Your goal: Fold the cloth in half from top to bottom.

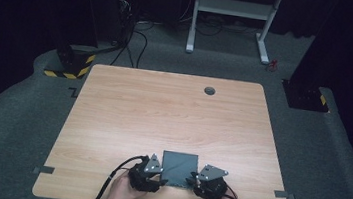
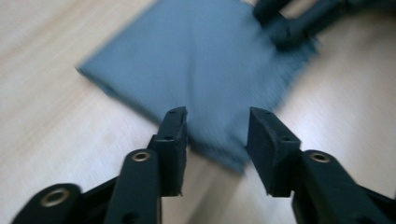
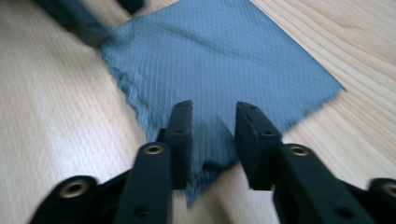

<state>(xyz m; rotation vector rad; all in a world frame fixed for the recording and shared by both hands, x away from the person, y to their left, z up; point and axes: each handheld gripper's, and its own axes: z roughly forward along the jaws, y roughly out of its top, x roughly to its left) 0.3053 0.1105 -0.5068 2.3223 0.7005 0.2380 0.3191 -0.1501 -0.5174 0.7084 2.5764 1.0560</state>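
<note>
At the six o'clock edge of the tabletop (image 1: 173, 109), a folded grey cloth (image 1: 179, 169) lies flat, a small dark rectangle with its near edge between the two grippers. The left gripper (image 1: 157, 182) sits at the cloth's seven o'clock corner, the right gripper (image 1: 190, 182) at its five o'clock corner, both held low by the person's hands.

Left gripper view: fingers (image 2: 172, 140) stand about half open, empty, straddling the near corner of the cloth (image 2: 196, 70); no pad presses fabric. Picture is motion-blurred, so whether the tips touch the wood I cannot tell. The other gripper shows at one o'clock in this view, at the far corner.

Right gripper view: fingers (image 3: 180, 135) likewise roughly half open, nothing gripped, with a ragged corner of the cloth (image 3: 219, 60) running in between them.

Risks, as judged from here:
- Fabric is thin and lies flat; fingers closing above it would pinch air, and closing too deep would scrape the wood and push the corner away instead of taking it.
- The cloth appears to be in layers. A shallow bite could catch the top layer alone, so the fold opens or drags unevenly on lifting.
- The frayed right-hand corner is narrow; it could slip out through the gap.
- If one side grips before the other, a pull would skew or bunch the cloth toward that hand.
- The cloth sits close to the near edge; a drag toward six o'clock could take it off.
</note>
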